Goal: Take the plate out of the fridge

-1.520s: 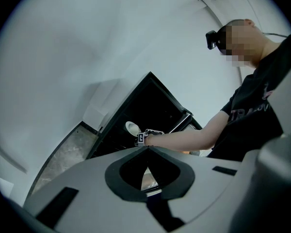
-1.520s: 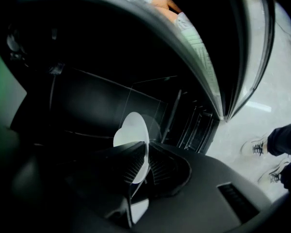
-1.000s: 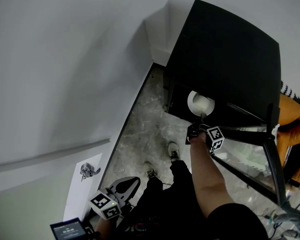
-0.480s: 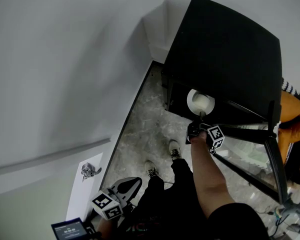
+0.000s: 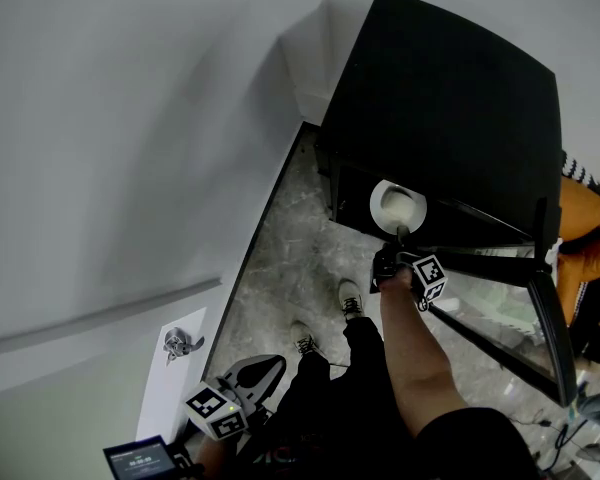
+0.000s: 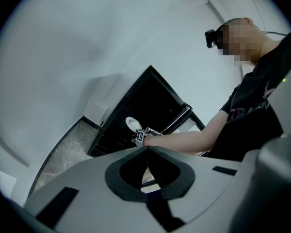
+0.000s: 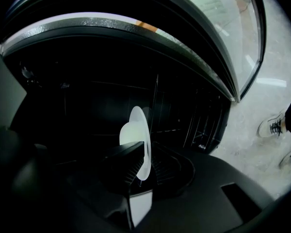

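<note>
While nothing is gripped on the left side, left claw [image 5: 262,366] sits at lower left of the head view, jaws clenched together and empty, marker cube [image 5: 210,409] just behind them. Small lit screen [image 5: 140,459] at bottom left edge, metal door handle [image 5: 180,343] on a white panel just above it. White wall [image 5: 120,118] fills the left half. Marbled floor [image 5: 290,258] runs up the centre, with two shoes [image 5: 348,301] on it below centre.

Right of centre, a bare forearm [image 5: 410,348] reaches up to right claw [image 5: 400,236], which is clenched on the near rim of the white plate [image 5: 398,204]. Plate is at the open mouth of the black fridge [image 5: 450,98], just under its top edge, upper centre-right. In the right gripper view the plate shows edge-on between the two jaws, both pads pressing its rim, with the dark interior and wire racks [image 7: 194,115] behind it. Can't tell if the plate touches a rack.

Glass fridge door [image 5: 500,313] stands open at right of frame, beside the forearm. Orange fabric [image 5: 585,238] at far right edge, partly cut off. The left gripper view shows fridge, plate and right claw small at centre, the person's arm stretched toward them from the right.
</note>
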`<state>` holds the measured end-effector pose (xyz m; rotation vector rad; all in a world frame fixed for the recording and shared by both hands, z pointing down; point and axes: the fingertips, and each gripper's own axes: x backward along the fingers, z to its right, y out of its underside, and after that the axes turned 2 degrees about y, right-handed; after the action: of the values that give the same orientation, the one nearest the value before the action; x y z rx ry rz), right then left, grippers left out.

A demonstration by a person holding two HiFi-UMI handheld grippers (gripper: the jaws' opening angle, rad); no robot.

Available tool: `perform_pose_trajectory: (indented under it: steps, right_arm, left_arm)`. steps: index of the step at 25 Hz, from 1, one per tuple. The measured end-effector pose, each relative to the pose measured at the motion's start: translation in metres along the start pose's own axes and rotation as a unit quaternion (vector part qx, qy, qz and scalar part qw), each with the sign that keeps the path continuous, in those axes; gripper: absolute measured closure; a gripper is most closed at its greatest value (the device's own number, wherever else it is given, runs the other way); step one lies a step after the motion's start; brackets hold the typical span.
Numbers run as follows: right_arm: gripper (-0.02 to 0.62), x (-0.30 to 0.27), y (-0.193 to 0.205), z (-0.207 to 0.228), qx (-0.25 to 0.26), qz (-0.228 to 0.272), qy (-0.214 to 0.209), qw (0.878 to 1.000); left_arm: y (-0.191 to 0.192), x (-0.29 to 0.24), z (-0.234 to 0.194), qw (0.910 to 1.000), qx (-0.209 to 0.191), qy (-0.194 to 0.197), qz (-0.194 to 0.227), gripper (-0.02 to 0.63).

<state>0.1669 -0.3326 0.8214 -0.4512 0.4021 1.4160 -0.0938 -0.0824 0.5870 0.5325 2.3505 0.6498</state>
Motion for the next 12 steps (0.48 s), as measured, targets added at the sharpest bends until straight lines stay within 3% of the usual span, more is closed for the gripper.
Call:
perform_pose_trajectory:
  steps: [12]
  right_arm:
    - [0.563, -0.014, 0.011, -0.004, -0.017, -0.006, 0.002, 1.0]
  left_arm:
    - [0.001, 0.002, 0.002, 1.0, 0.003, -0.005, -0.004, 0.603]
